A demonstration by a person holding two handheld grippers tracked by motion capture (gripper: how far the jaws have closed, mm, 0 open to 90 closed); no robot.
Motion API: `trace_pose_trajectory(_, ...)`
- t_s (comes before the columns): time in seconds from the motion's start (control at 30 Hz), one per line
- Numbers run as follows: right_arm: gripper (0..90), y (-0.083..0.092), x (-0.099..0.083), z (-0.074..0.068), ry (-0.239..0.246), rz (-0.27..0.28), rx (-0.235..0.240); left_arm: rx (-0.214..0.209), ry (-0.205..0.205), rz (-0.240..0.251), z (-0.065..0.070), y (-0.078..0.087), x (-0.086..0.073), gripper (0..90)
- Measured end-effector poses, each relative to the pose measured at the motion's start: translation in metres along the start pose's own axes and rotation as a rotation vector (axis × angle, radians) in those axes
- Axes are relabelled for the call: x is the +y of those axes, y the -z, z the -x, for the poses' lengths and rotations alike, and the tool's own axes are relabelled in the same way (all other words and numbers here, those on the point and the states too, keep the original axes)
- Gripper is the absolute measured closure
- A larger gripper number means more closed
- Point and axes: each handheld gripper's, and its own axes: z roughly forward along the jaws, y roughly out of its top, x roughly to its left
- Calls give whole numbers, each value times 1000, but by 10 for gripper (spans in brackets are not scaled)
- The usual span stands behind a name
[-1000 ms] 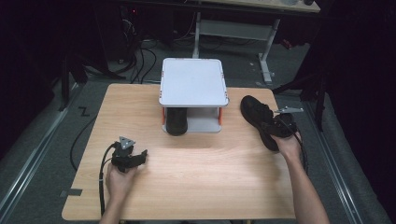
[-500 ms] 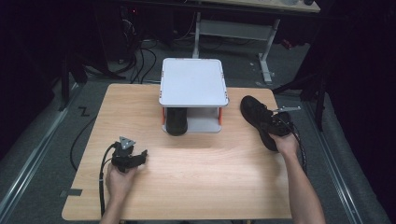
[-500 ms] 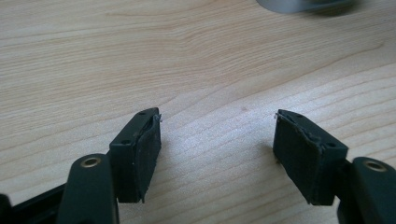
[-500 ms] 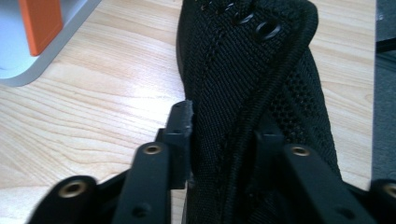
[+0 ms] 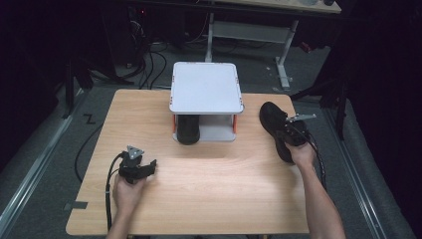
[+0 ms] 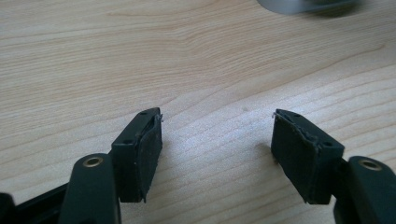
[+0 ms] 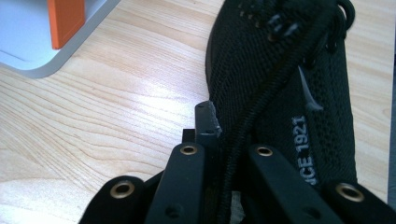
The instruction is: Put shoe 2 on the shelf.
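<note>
A black mesh shoe [image 5: 274, 121] lies on the right side of the wooden table [image 5: 224, 189]. My right gripper [image 5: 292, 135] sits over its heel end. In the right gripper view the jaws have just been closing and are now shut on the shoe's [image 7: 280, 79] upper edge and lace, with one pad [image 7: 205, 122] outside the fabric. A second black shoe [image 5: 188, 129] stands under the white shelf [image 5: 206, 87]. My left gripper [image 5: 148, 167] rests low at the front left. In the left gripper view it is open [image 6: 217, 140] over bare wood.
The white shelf stands on orange posts [image 7: 65, 18] over a grey base [image 7: 32, 51] at the table's back middle. Cables trail from both grippers off the front and right edges. A metal desk frame [image 5: 283, 59] and dark floor lie behind.
The right hand has shifted slightly on the shoe, which stays on the table. The left hand and its gripper have not moved.
</note>
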Motion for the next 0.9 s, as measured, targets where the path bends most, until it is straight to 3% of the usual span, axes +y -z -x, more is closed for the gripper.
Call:
trace_pose_trajectory(0.3, 887, 7, -3, -10, 29, 20, -24, 0, -3, 0, 0, 0, 0, 337)
trace_pose_trajectory(0.7, 886, 44, -15, -34, 125, 59, -31, 1, -3, 0, 0, 0, 0, 335)
trace_pose_trajectory(0.83, 886, 54, -20, -40, 121, 82, -16, 4, -3, 0, 1, 0, -1, 330)
trace_pose_trajectory(0.9, 885, 62, -23, -49, 142, 83, -9, 4, -3, 1, 1, 0, -1, 329)
